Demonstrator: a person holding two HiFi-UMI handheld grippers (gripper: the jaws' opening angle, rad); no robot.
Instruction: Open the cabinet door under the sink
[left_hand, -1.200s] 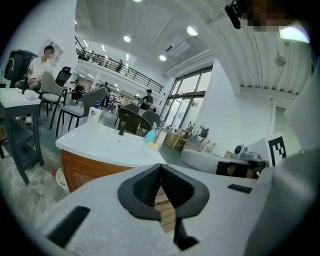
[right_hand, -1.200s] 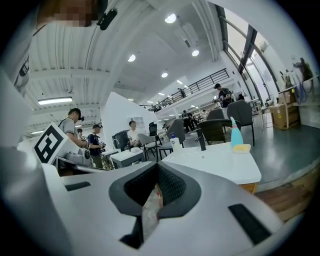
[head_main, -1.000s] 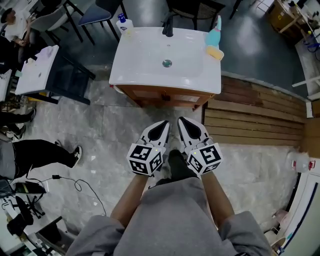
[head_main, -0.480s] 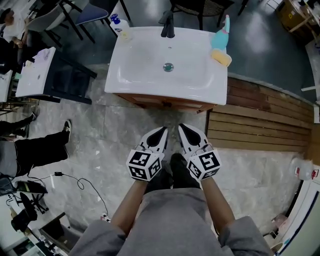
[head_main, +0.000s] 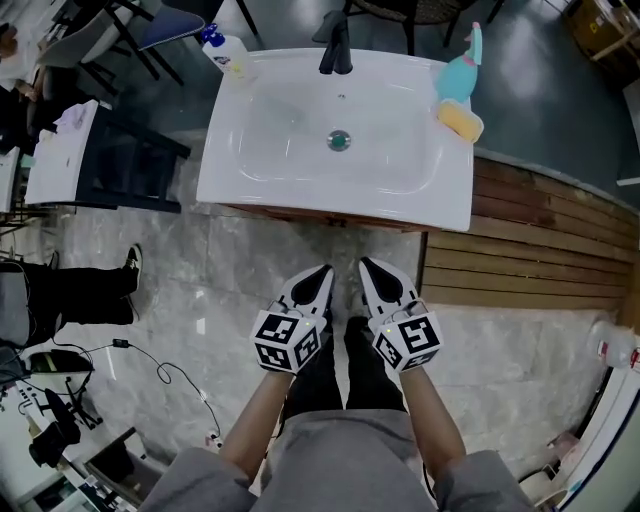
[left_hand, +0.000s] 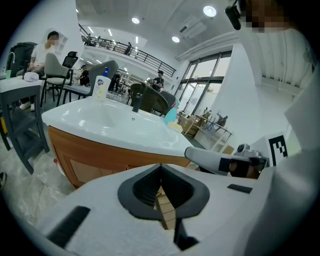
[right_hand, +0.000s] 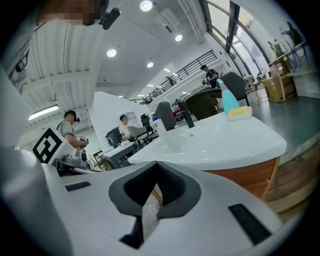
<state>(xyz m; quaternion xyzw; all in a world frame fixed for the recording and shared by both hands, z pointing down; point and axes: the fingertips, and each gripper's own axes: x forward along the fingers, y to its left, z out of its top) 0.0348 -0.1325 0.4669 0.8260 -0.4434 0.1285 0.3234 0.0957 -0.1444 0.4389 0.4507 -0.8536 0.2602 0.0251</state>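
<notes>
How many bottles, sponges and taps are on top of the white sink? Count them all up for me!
Bottles: 2, the white bottle and the teal bottle
Sponges: 1, the yellow sponge
Taps: 1, the black tap
Total: 4

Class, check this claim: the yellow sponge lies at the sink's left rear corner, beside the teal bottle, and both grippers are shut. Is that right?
No: the head view shows the sponge at the sink's right rear corner, beside the teal bottle. The left gripper and right gripper are shut.
</notes>
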